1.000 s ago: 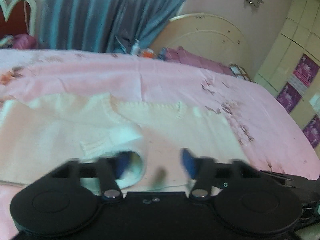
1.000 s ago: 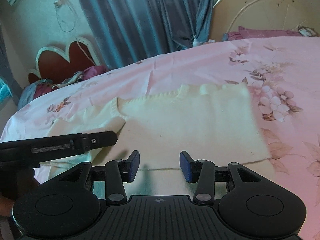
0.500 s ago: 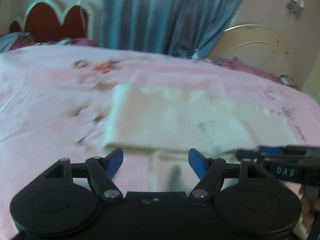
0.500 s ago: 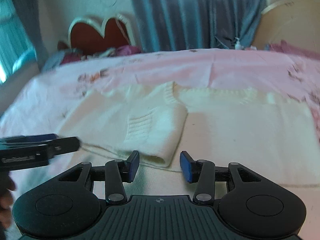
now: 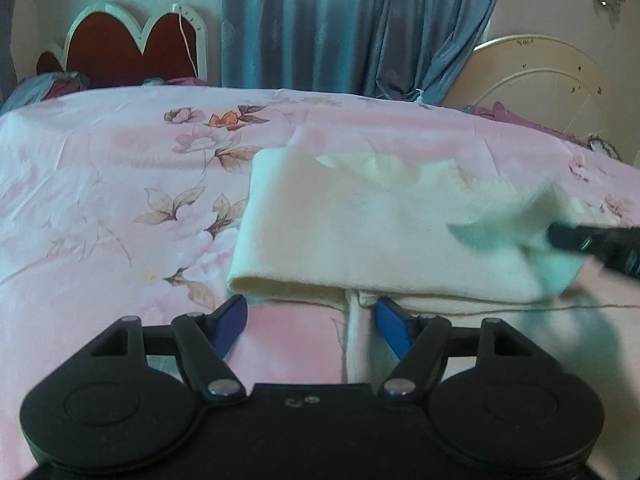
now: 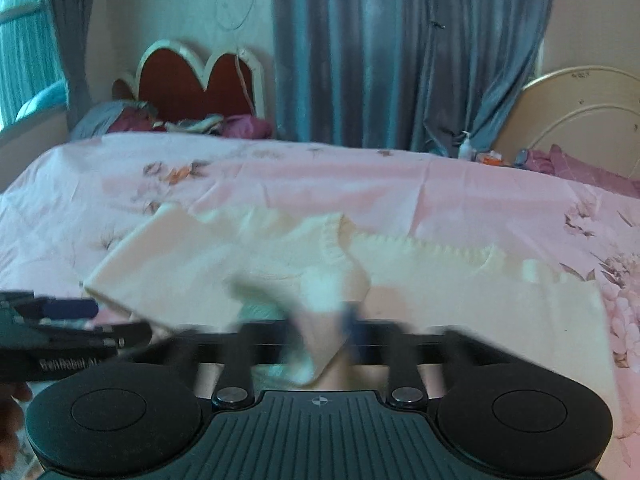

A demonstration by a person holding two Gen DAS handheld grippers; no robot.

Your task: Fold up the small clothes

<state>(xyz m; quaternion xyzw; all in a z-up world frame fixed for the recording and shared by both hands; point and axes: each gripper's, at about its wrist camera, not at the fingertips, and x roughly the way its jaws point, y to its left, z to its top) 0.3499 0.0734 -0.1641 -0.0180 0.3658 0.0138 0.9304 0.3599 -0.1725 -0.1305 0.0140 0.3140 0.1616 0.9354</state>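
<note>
A cream knit sweater [image 5: 380, 232] lies on the pink floral bedsheet [image 5: 100, 200], with its left side folded over the body. My left gripper [image 5: 310, 322] is open just short of the sweater's near hem, with only sheet and a strip of hem between the blue pads. In the right wrist view the sweater [image 6: 480, 292] spreads right, and my right gripper [image 6: 336, 320], blurred, has its jaws closing tight on the ribbed sleeve cuff [image 6: 320, 292], pinched between the pads. From the left wrist view the right gripper [image 5: 556, 236] lifts that cuff [image 5: 528, 216] slightly.
A red headboard with white trim [image 6: 200, 80] and blue curtains [image 6: 400, 60] stand behind the bed. A cream round bedframe [image 5: 536, 76] is at the far right, with bottles [image 6: 466, 150] nearby. The left gripper [image 6: 120, 320] and a hand [image 6: 12, 408] show at left.
The right gripper's jaws went from apart to shut on the sleeve cuff. The left gripper swung toward the sweater's folded left side and sank to the near hem, staying open.
</note>
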